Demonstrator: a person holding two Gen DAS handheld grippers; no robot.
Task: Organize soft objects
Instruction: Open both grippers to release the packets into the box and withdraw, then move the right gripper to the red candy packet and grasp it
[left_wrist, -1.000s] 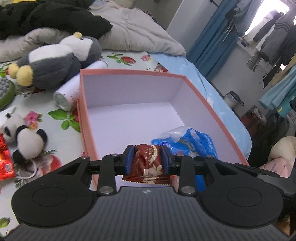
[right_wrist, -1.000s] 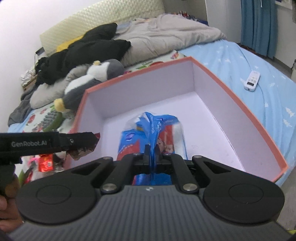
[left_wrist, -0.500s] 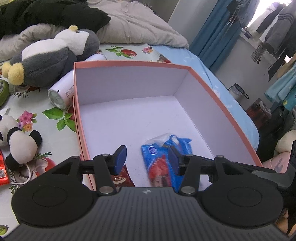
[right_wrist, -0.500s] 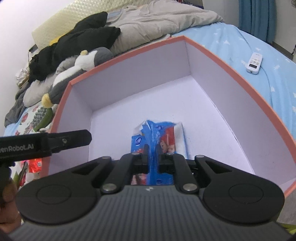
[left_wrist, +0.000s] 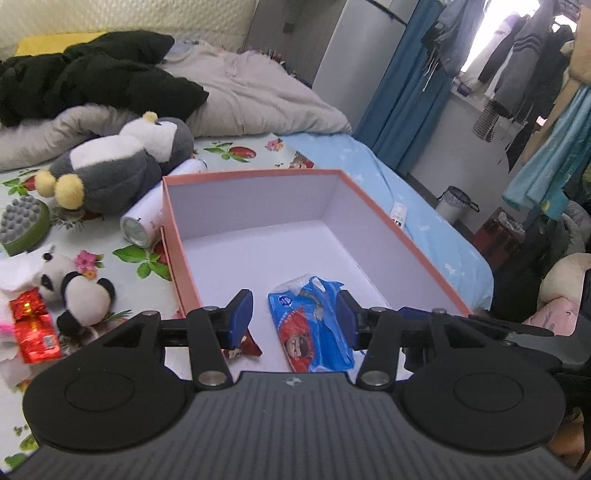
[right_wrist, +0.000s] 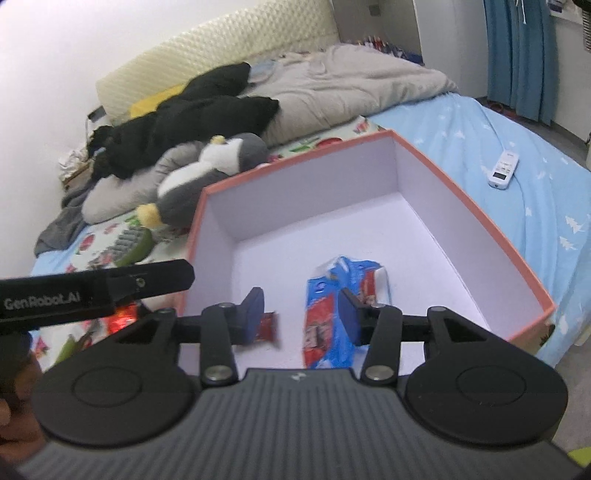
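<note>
blue tissue pack (left_wrist: 314, 328) and red snack packet (left_wrist: 240, 347) lie flat on the floor of the pink-rimmed box (left_wrist: 406, 236). left gripper (left_wrist: 293, 317) parted, empty; right gripper (right_wrist: 301, 314) jaws opening, gripping nothing. risk: a rising finger may snag the pack's crinkled, loose-topped wrapper.

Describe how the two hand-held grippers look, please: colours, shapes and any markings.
Both match: the left hand-held gripper and the right hand-held gripper have ribbed dark grey bodies, black linkage arms with silver rivets, two round black discs and blue pads. The left one's side reads "GenRobot.AI" in the right wrist view.
</note>
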